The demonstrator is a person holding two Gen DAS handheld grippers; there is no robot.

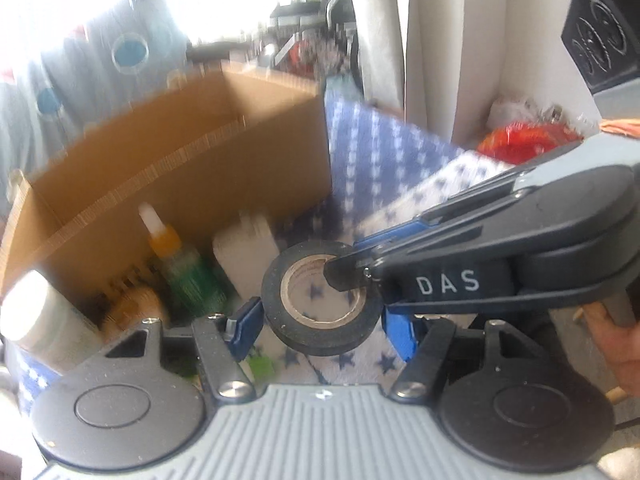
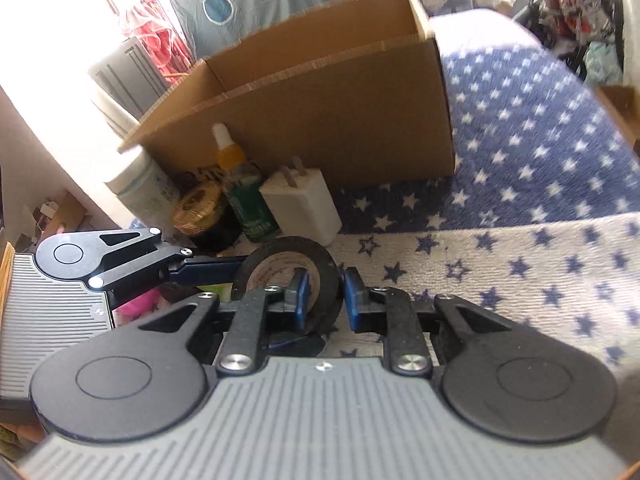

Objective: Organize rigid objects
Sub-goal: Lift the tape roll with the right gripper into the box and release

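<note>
A black tape roll [image 1: 320, 300] [image 2: 290, 280] is held above the star-patterned blanket [image 2: 520, 200]. My right gripper [image 2: 325, 298] is shut on the roll's wall, one finger inside the core and one outside; it also shows in the left wrist view [image 1: 352, 268]. My left gripper [image 1: 320, 320] has its blue fingers [image 1: 248, 328] spread wide on either side of the roll, and its arm reaches in from the left in the right wrist view [image 2: 200, 270]. An open cardboard box [image 1: 180, 168] [image 2: 320, 100] stands behind.
In front of the box stand a green dropper bottle [image 2: 244, 192], a white charger plug [image 2: 300, 208], a gold-lidded jar [image 2: 200, 208] and a white bottle [image 2: 140, 188]. A red bag [image 1: 524, 140] lies at the right. A curtain and clutter lie beyond.
</note>
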